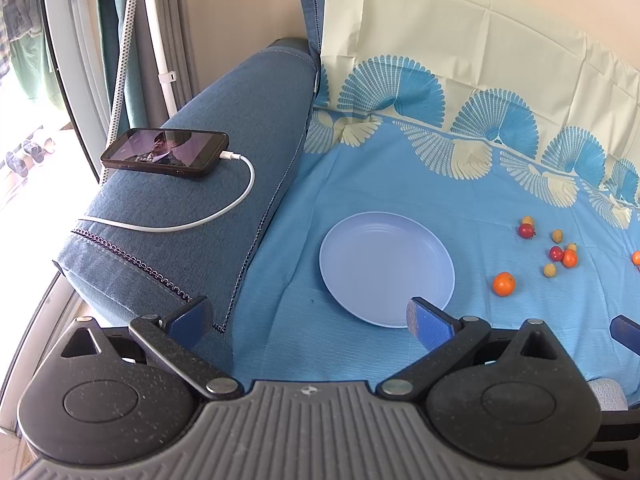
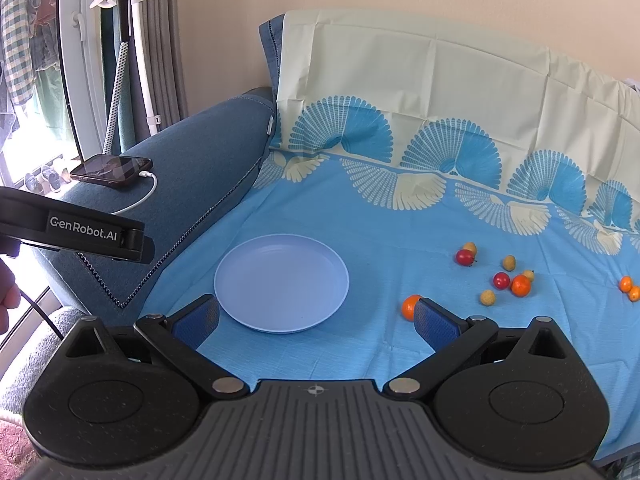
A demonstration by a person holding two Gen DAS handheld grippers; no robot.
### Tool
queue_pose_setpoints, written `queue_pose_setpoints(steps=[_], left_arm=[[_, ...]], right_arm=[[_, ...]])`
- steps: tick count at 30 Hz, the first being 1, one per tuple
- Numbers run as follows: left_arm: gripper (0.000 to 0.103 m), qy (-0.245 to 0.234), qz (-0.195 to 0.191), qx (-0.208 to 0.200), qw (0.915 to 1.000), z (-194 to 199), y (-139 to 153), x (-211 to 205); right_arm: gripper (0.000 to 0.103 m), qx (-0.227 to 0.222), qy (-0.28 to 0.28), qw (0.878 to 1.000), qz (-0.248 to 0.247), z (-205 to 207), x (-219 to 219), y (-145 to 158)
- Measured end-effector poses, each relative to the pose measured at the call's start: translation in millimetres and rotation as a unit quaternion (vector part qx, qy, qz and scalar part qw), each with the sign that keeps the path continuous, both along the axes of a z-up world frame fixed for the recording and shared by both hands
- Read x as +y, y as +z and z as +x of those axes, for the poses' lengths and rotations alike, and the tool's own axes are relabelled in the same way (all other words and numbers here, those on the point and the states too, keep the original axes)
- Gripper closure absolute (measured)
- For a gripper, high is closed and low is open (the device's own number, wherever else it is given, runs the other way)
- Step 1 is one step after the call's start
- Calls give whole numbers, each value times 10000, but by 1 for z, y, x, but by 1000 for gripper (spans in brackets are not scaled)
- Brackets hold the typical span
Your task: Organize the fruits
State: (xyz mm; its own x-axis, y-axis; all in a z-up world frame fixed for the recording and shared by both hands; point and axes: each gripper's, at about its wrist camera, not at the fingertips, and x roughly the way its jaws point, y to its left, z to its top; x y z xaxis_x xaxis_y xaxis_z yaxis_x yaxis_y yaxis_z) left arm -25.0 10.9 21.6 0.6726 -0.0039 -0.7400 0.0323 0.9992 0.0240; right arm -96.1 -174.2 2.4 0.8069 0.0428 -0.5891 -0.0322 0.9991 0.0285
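A pale blue plate (image 1: 360,248) (image 2: 256,268) lies empty on the blue patterned cloth (image 1: 400,184) (image 2: 380,232). To its right lie several small fruits: an orange (image 1: 503,284) (image 2: 409,305) nearest, a smaller orange (image 1: 569,258) (image 2: 521,285), red ones (image 1: 527,231) (image 2: 465,257) and small yellow ones (image 1: 549,270) (image 2: 487,298). My left gripper (image 1: 310,318) is open and empty, near the plate's front edge. My right gripper (image 2: 316,318) is open and empty, its right finger (image 2: 434,326) just in front of the nearest orange.
A blue sofa arm (image 1: 208,200) (image 2: 192,168) rises left of the cloth, with a phone (image 1: 166,153) (image 2: 112,170) on a white charging cable (image 1: 224,208). The left gripper's body (image 2: 80,232) shows at left in the right wrist view. Two more oranges (image 2: 629,287) lie far right.
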Motion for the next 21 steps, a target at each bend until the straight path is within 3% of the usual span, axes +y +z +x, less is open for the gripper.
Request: queue_pose_setpoints(steps=[21], left_arm=[[0,-149,222,60,9996,3,1,-23]], right_arm=[[0,-21,-243,9990,377,-1,-28,-7]])
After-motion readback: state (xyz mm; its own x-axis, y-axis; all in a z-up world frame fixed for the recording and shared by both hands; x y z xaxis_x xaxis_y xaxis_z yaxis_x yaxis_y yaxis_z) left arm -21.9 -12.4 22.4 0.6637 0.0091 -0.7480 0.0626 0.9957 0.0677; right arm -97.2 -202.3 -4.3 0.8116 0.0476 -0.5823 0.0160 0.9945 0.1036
